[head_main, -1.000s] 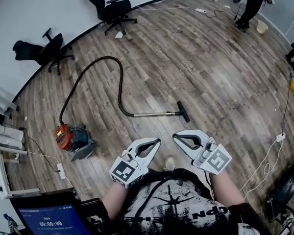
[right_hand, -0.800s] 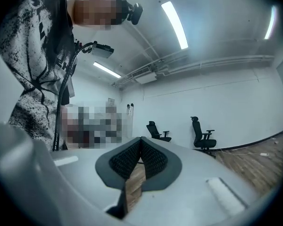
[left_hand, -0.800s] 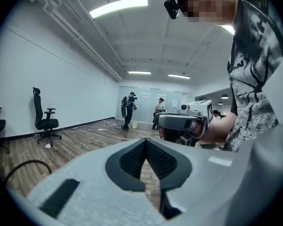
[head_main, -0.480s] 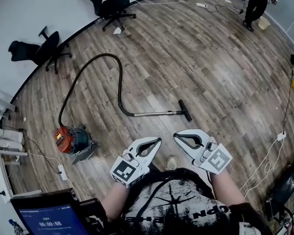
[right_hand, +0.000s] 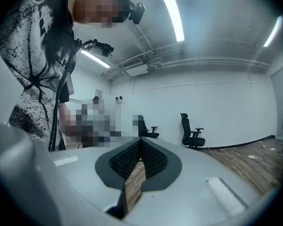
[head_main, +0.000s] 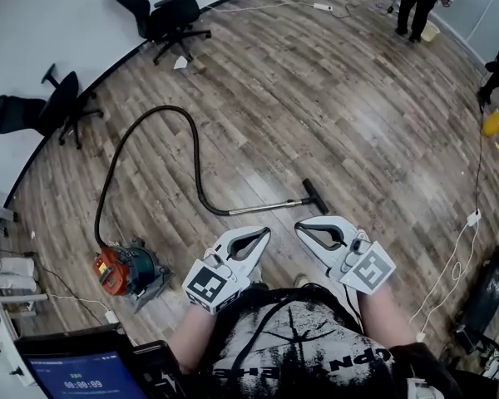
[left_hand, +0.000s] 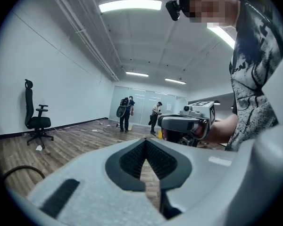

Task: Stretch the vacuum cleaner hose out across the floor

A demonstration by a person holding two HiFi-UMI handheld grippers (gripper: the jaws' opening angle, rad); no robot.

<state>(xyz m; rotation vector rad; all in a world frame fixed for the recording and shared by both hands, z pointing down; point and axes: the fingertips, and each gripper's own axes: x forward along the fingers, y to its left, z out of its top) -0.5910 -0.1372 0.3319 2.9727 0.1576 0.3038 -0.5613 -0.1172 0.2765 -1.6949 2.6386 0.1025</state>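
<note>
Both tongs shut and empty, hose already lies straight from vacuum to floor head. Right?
No: the hose bends in a big loop between the vacuum and the floor head, as the head view shows. The left tongs and right tongs are shut and empty.

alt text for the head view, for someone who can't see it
A person holds the left gripper and right gripper, both shut and empty, over a wood floor. Ahead, a red vacuum cleaner sits at left, its black hose looping away and back to a wand and floor nozzle. Two office chairs stand farther off.
</note>
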